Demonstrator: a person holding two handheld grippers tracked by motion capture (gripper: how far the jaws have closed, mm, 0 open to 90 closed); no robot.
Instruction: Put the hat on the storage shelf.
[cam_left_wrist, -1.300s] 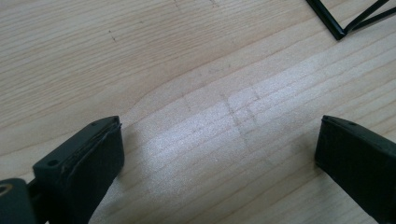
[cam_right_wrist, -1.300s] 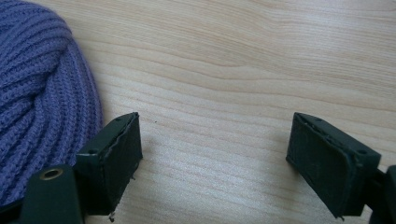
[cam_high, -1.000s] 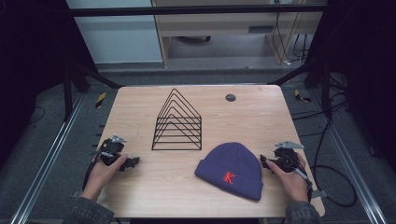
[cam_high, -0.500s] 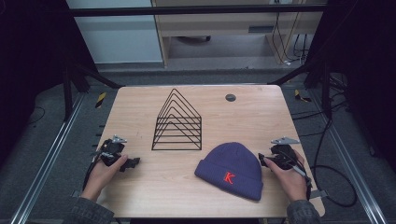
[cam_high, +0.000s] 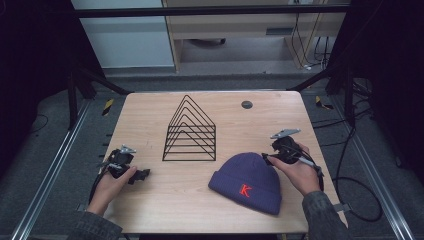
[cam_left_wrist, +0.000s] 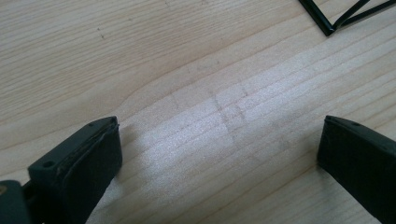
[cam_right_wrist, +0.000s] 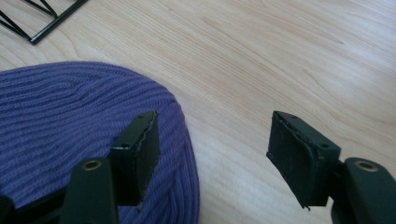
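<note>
Standing mid-table, black wire rack (cam_high: 190, 131) sits well apart from both grippers, w/ a small dark disc (cam_high: 246, 104) beyond it near the far edge; nothing blocks the way to the purple beanie (cam_high: 247, 182), which lies flat at front right w/ red K up. Right gripper (cam_high: 270, 158) hovers tilted down at beanie's top right edge, jaws apart & just been closing, one over the knit, one over bare wood, not pinching it. Left gripper (cam_high: 142, 175) rests low at front left, jaws wide over bare table (cam_left_wrist: 224, 112).
</note>
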